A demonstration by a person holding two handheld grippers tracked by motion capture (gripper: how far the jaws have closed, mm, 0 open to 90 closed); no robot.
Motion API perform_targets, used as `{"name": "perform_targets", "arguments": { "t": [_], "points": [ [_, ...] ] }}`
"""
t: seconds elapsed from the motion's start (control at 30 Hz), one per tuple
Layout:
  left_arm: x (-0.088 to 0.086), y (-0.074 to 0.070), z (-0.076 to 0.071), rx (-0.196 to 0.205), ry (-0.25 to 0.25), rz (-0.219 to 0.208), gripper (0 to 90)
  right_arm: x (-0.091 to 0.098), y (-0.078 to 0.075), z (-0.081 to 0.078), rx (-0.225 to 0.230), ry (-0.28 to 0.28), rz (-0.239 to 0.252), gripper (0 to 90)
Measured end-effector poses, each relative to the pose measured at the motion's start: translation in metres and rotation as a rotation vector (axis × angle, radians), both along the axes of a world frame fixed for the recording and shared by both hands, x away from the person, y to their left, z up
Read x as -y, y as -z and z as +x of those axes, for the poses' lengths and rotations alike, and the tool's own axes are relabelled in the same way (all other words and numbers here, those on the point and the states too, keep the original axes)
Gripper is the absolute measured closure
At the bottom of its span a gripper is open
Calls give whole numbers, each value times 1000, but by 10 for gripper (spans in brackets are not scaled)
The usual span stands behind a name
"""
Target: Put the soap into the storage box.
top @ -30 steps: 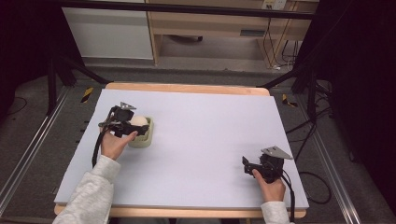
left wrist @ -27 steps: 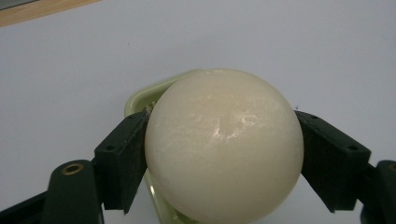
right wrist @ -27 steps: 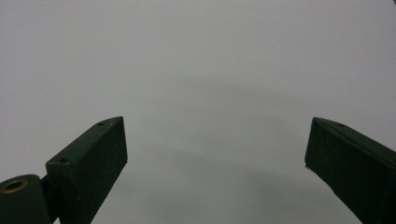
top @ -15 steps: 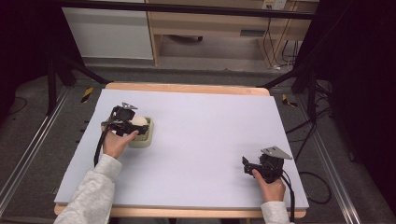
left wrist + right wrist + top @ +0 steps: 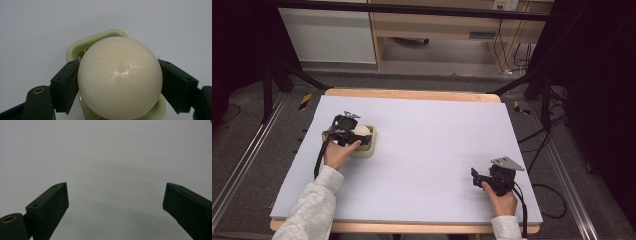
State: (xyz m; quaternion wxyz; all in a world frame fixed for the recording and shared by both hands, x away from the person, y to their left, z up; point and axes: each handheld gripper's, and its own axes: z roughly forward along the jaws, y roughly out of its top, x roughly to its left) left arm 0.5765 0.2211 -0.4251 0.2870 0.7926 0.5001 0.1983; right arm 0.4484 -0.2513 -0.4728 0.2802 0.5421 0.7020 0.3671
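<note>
A cream-white ball (image 5: 120,77) sits between the two black jaws of my left gripper (image 5: 120,86), and both pads press on its sides. Right under the ball is a pale green square dish (image 5: 100,40); whether the ball rests in it I cannot tell. In the high view the left gripper (image 5: 362,136) holds the ball (image 5: 361,131) over the dish (image 5: 368,151) at the left of the table. My right gripper (image 5: 474,176) is near the front right edge. Its jaws stand wide open over bare table, with nothing between them (image 5: 115,205).
The table (image 5: 437,135) has a pale lavender sheet on it and a wooden rim. Behind it stand a wooden bench (image 5: 437,25) and a white cabinet (image 5: 327,35). Black stands and cables are on the floor at both sides.
</note>
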Motion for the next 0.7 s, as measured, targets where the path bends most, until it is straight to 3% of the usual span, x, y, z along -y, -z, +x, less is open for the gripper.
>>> {"name": "perform_targets", "arguments": {
  "t": [0.7],
  "points": [
    [0,11,3,-24,-6,16,227,-1,-1,0,-3,-1,1,68]
  ]
}}
